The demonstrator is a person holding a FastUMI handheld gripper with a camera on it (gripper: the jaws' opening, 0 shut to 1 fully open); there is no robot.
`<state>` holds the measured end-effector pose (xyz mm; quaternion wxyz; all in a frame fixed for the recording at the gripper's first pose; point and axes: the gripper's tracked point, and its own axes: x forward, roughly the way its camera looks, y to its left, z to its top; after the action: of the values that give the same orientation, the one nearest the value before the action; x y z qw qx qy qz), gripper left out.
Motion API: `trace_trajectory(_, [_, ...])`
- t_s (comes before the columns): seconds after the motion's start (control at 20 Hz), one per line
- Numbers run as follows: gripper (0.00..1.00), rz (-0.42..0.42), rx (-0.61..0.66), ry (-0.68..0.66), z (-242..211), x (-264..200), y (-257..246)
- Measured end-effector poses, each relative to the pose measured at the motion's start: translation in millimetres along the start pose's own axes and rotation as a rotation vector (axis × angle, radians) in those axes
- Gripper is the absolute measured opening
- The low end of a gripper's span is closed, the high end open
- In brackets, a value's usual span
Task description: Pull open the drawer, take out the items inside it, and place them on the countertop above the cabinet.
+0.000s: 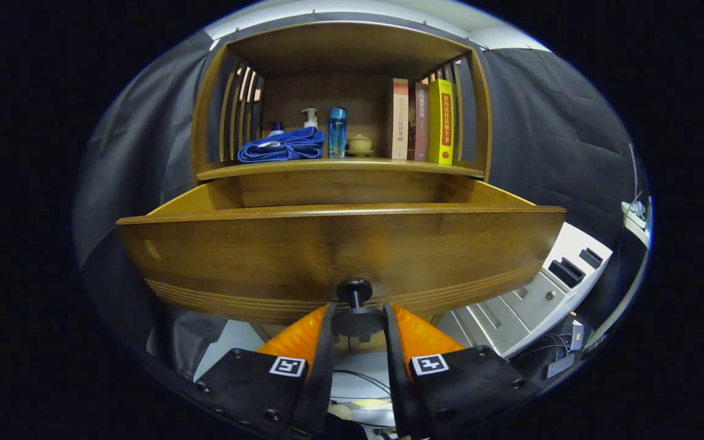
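Gripper (357,318) fingers closed on knob (355,293) of wooden drawer (340,244), pulled out below cabinet countertop (340,166) w/ blue towel (282,146), bottles, books; drawer contents not visible

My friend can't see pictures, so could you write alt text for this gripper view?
A hand-held gripper has its fingers closed on the knob of a wooden drawer, which stands pulled open. On the countertop above sit a folded blue towel, bottles and books.
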<state>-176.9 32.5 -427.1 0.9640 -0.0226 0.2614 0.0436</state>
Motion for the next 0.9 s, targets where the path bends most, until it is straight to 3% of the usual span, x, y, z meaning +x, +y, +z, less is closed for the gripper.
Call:
trace_trajectory(0.4, [0.66, -0.021, -0.022, -0.027, 31, -13, -7])
trace_trajectory(0.75, [0.97, -0.037, 0.020, -0.100, 85, -34, -18])
trace_trajectory(0.9, [0.99, -0.040, 0.051, -0.121, 108, -39, -23])
